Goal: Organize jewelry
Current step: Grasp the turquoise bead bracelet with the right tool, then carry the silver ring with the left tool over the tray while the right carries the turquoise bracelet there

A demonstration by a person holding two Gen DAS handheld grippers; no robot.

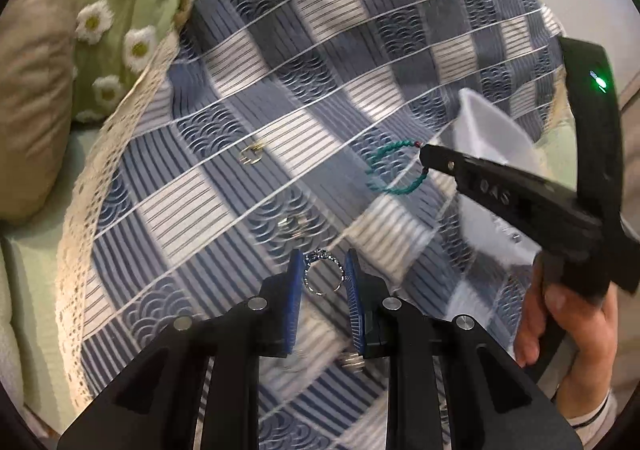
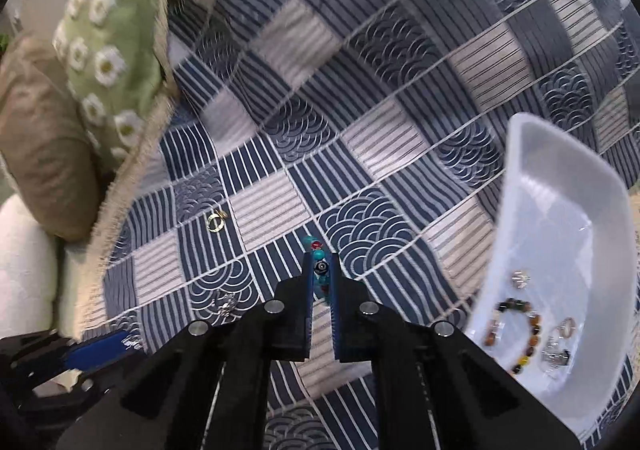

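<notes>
A home: sofa cushions [image 1: 120,9] beside a patchwork-patterned cloth [image 1: 320,49].

Open cloth [image 2: 360,97] ahead; pillows [image 2: 108,49] block the left, white tray [image 2: 520,185] the right.

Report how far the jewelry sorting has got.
Done: a brown bead bracelet and some silver pieces lie in the white tray. In hand: the left tool grips a silver ring; the right tool grips a teal bead bracelet. Left: a gold ring and other small silver pieces on the checked cloth.
</notes>
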